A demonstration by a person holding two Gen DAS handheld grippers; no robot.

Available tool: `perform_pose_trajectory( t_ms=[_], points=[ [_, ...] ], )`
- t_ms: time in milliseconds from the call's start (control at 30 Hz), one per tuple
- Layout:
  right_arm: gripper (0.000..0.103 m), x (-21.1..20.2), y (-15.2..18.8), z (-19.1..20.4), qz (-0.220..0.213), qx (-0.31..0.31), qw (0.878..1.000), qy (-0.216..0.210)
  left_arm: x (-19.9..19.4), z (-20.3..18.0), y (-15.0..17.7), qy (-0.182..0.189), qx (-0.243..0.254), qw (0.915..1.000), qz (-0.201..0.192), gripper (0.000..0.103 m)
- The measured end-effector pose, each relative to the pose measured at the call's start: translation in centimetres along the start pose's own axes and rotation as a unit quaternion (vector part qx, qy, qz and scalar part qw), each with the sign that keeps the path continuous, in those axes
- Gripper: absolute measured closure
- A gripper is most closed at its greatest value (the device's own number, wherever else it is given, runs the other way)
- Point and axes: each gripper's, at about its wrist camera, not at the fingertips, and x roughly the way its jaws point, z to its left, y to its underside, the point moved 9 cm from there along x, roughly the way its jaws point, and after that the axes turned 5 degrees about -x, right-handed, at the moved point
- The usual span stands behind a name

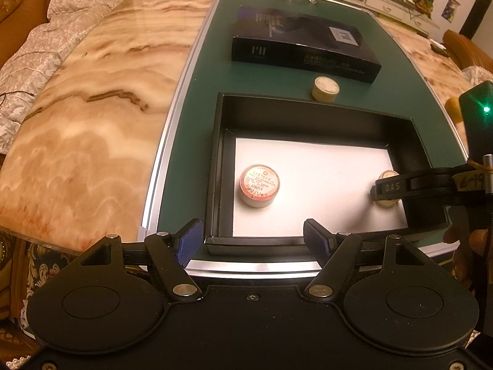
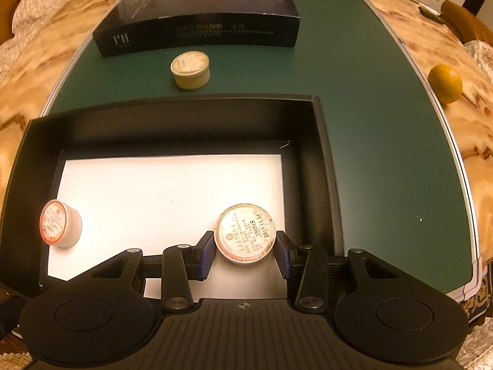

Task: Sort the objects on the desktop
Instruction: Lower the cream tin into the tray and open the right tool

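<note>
Cream-coloured plastic formed the small round pill tin that was clamped between the blue pads of the right gripper, its printed lid turned upward. It was held low inside the open black box, over the white liner near the right wall; whether its base touched the liner could not be told. A second tin with a red-rimmed lid was already lying on the liner toward the box's left side. A third, paler tin was left outside on the green mat, between the box's far wall and a long dark carton. An orange was seen on the marble table beyond the mat's right edge.

The left gripper was held over the box's near rim with its jaws apart and nothing between them.

The step in hand was judged to be the placing of the second tin into the box. For the next move, the tin would need to be set flat on the liner and the right jaws released without tipping it. The hand would then have to be lifted clear of the box wall. The paler tin on the mat seemed likely to be collected afterwards.
</note>
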Motion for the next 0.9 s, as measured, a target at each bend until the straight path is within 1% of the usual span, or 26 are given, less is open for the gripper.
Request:
perform_pose_trajectory(
  t_ms=[267,300,367,400,467,733,800,833,900],
  points=[
    [0.058,0.2,0.0,0.1,0.004,-0.001,1.0,0.012,0.1,0.3,0.0,-0.002,-0.002,1.0,0.001,0.031],
    [0.057,0.2,0.1,0.1,0.003,-0.001,1.0,0.012,0.1,0.2,0.0,-0.002,-0.002,1.0,0.001,0.031],
    [0.052,0.1,0.0,0.1,0.0,0.0,1.0,0.013,0.1,0.2,0.0,-0.002,-0.001,1.0,0.0,0.031],
    [0.051,0.0,0.1,0.1,-0.002,0.001,1.0,0.013,0.1,0.2,0.0,-0.002,0.0,1.0,0.0,0.031],
    [0.049,-0.2,0.1,0.0,-0.005,0.005,1.0,0.012,0.1,0.1,0.0,-0.003,0.0,1.0,0.0,0.031],
    [0.049,-1.5,-0.1,-0.6,-0.025,0.02,0.999,-0.004,0.1,-0.4,-0.2,-0.004,0.005,1.0,-0.001,0.027],
    [0.044,-2.0,-0.1,-0.7,-0.033,0.024,0.999,-0.011,0.1,-0.6,-0.3,-0.004,0.007,1.0,-0.003,0.025],
    [0.04,-2.2,-0.2,-0.7,-0.037,0.026,0.999,-0.015,0.1,-0.7,-0.4,-0.004,0.007,1.0,-0.003,0.023],
    [0.039,-2.7,-0.2,-0.8,-0.044,0.031,0.998,-0.023,0.1,-0.9,-0.6,-0.004,0.009,0.9999,-0.004,0.022]
  ],
)
